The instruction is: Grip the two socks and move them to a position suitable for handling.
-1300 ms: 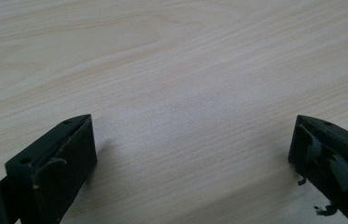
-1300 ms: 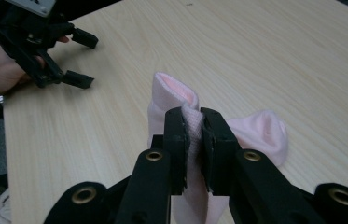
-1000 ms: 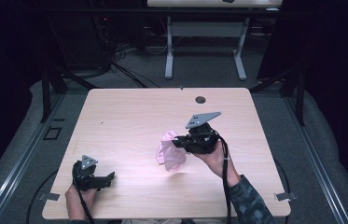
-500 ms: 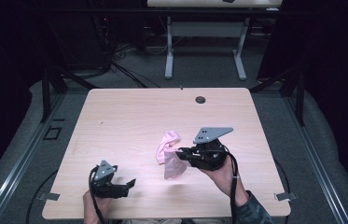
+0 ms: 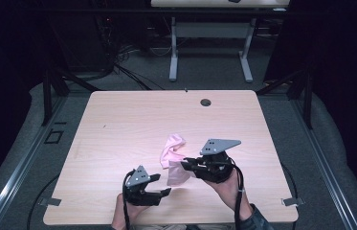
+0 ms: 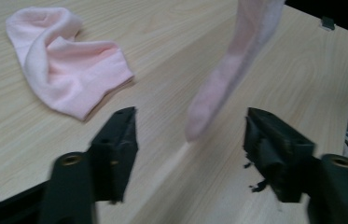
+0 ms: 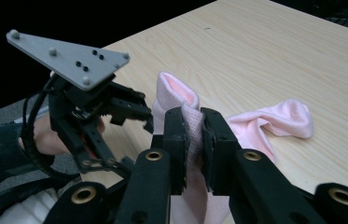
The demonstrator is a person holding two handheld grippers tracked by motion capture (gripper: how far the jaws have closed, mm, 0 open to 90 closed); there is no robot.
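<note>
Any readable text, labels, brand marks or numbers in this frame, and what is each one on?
None can be read. The pink socks, the wooden table and both black tools, left and right, carry no visible lettering. The grey plate on the left tool shows screws and holes, no marks.
</note>
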